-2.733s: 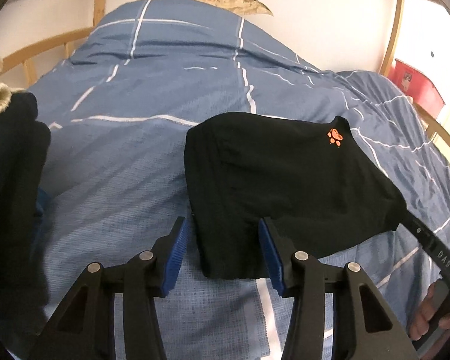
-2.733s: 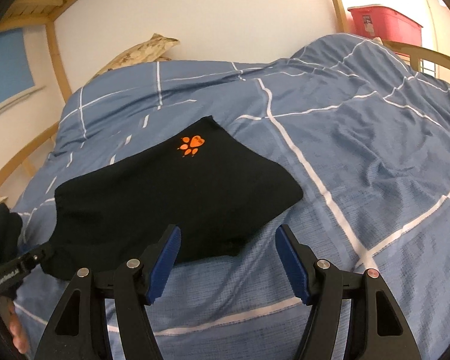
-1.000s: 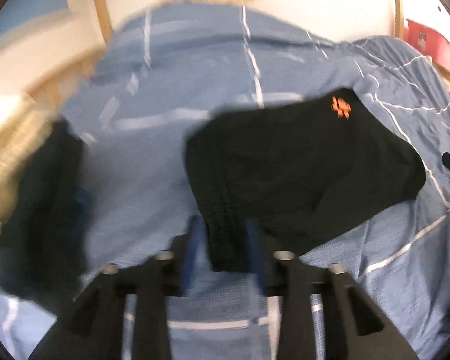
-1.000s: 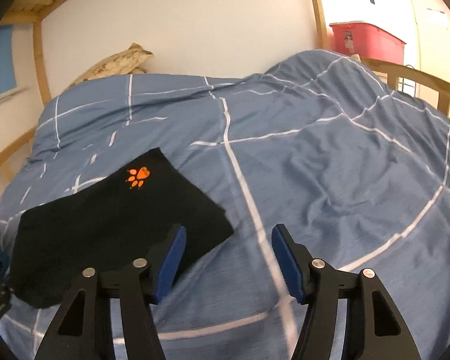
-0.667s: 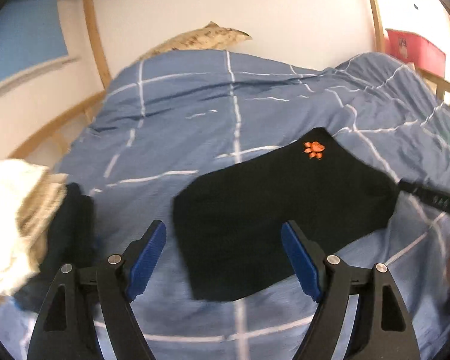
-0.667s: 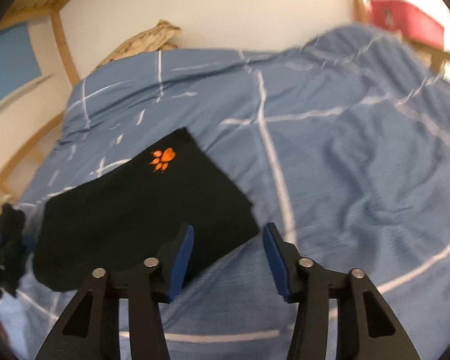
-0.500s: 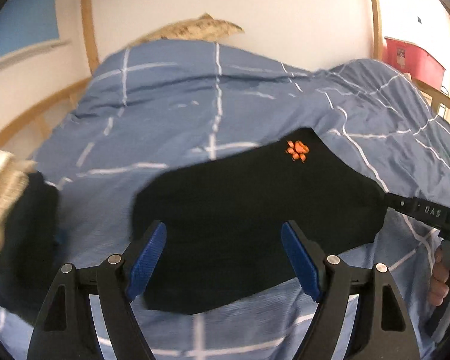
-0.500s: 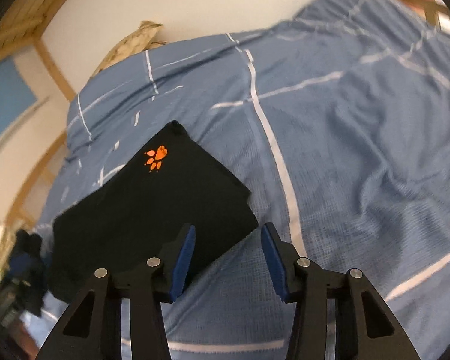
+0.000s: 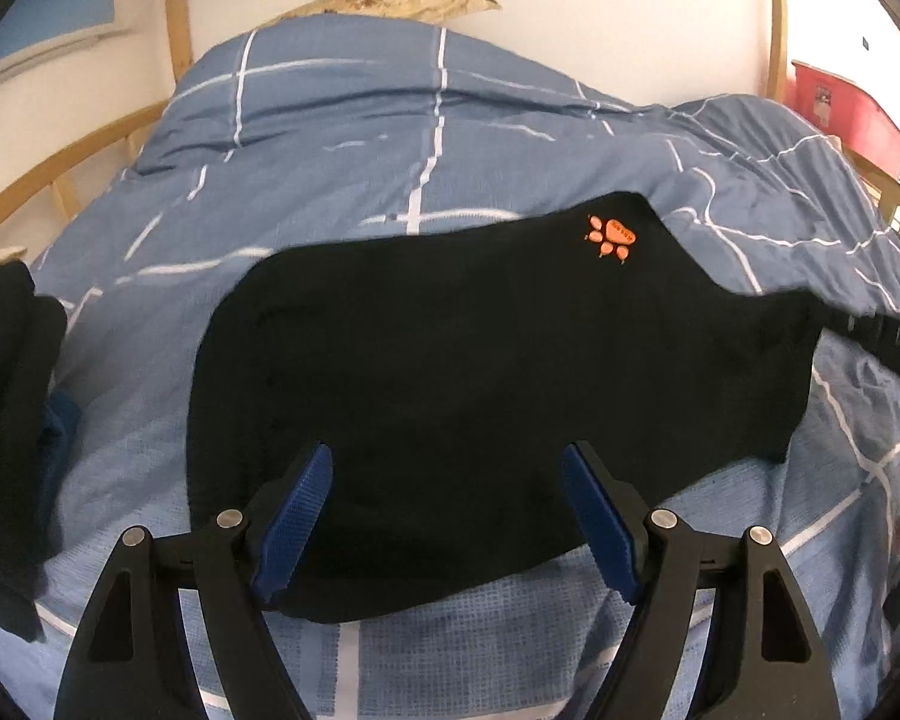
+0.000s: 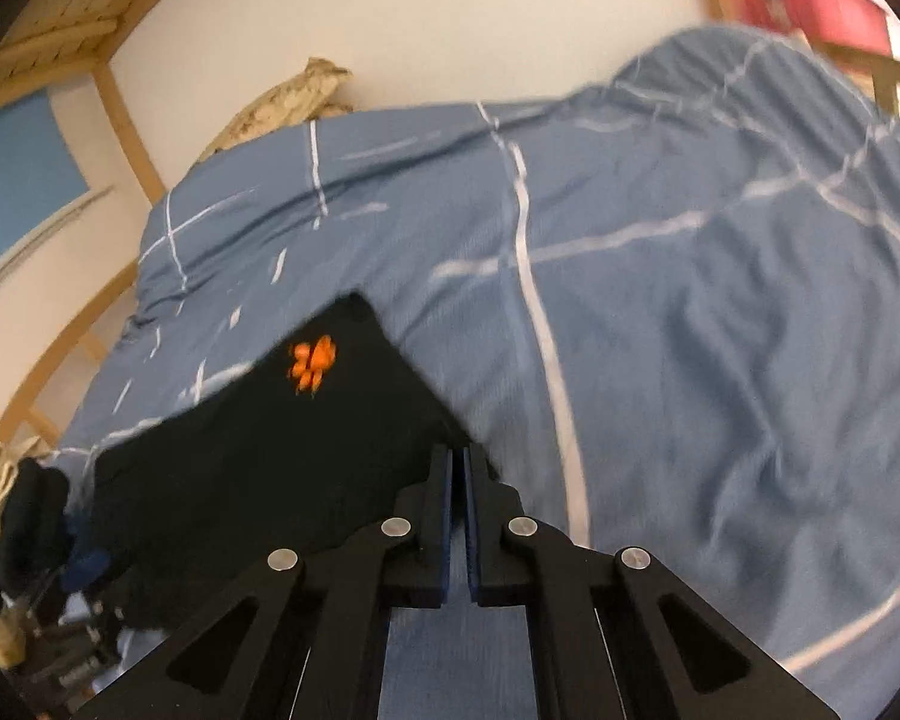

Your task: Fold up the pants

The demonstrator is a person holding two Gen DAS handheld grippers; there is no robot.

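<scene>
both tongs sit low over the bed (image 9: pixel 390 138), at the near edge of the pants (image 9: pixel 480 360). left tongs (image 9: pixel 447 516) are spread wide with nothing between the blue pads, hovering over the near left part of the black cloth, seemingly ready to come down on that edge or to steady it. right tongs (image 10: pixel 457 510) have their fingers pressed almost together, only a thin slit showing, right at the near right corner of the pants (image 10: pixel 258 468); they look to be pinching that corner, though whether cloth is truly caught in the slit cannot be told for sure.

the pants lie already folded into a compact black slab on the blue checked duvet, the orange paw print (image 9: pixel 611 235) facing up near the far right corner. a corner grip like this would suit lifting that end over for one more fold.

a dark pile of clothes (image 9: pixel 6 420) rests at the left, well apart, and a red box (image 10: pixel 810 0) stands far right beyond the bed.
</scene>
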